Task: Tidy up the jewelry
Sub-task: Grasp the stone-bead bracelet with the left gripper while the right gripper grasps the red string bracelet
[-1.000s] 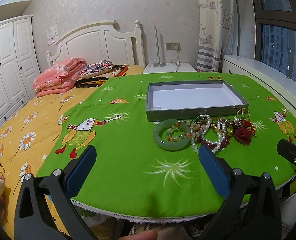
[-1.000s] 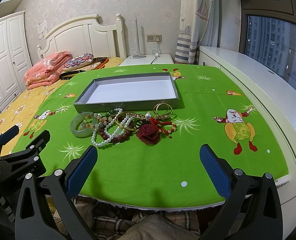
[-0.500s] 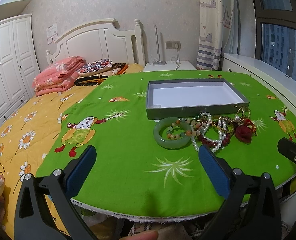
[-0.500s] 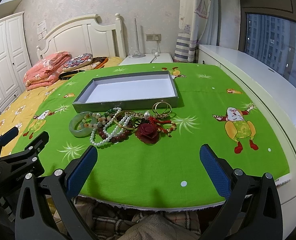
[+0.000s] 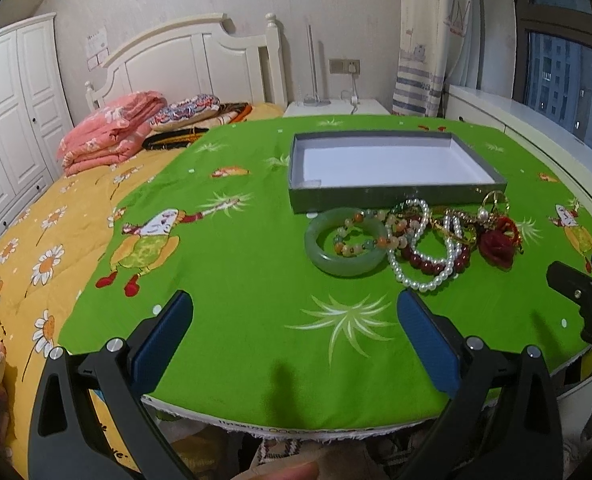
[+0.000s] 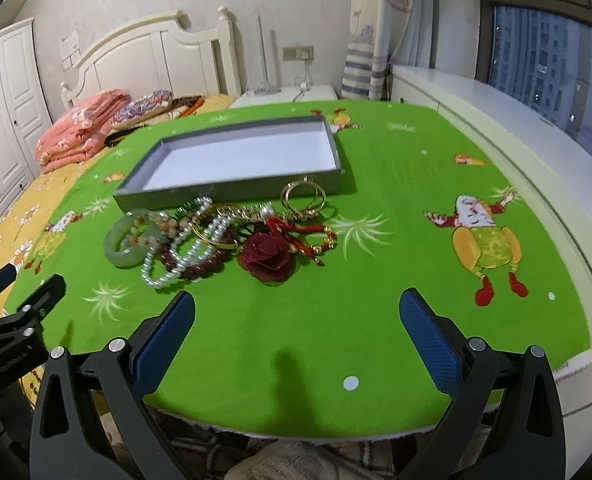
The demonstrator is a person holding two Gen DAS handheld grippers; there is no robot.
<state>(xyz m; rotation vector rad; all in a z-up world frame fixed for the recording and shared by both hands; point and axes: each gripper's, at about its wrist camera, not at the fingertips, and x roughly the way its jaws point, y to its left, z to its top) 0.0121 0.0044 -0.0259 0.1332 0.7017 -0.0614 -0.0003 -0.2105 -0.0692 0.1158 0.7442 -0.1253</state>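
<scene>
A tangle of jewelry is lying on the green cloth (image 5: 236, 272) just in front of the tray's (image 5: 388, 196) near wall. At the tray's left end a pale green bangle (image 5: 346, 246) is resting flat, with a string of mixed orange and green beads (image 5: 366, 240) draped through it. A pearl strand (image 5: 424, 256) is looping over dark red beads (image 5: 428, 262) beside the bangle, and a red rose (image 6: 268, 258) is sitting toward the tray's right end, with a red-and-gold cord (image 6: 308, 236) curling just behind it. Gold hoops (image 6: 304, 198) are leaning against the tray's near wall. The tray itself is grey outside and white inside, and nothing is lying in it.

The middle of the heap is overlapping so much that single gold chains are hard to tell apart. The cloth's near edge is dropping out of sight behind both grippers, and what is lying below it is too blurred to name.

The left gripper (image 5: 294, 326) is hovering with its blue pads spread wide, holding nothing; the bangle is lying ahead of it, between it and the tray, slightly toward its right finger. The right gripper (image 6: 296, 326) is likewise gaping and empty, with the rose ahead of it on the tray side, toward its left finger. Neither gripper is touching the jewelry. Each gripper is showing at the edge of the other's view.
</scene>
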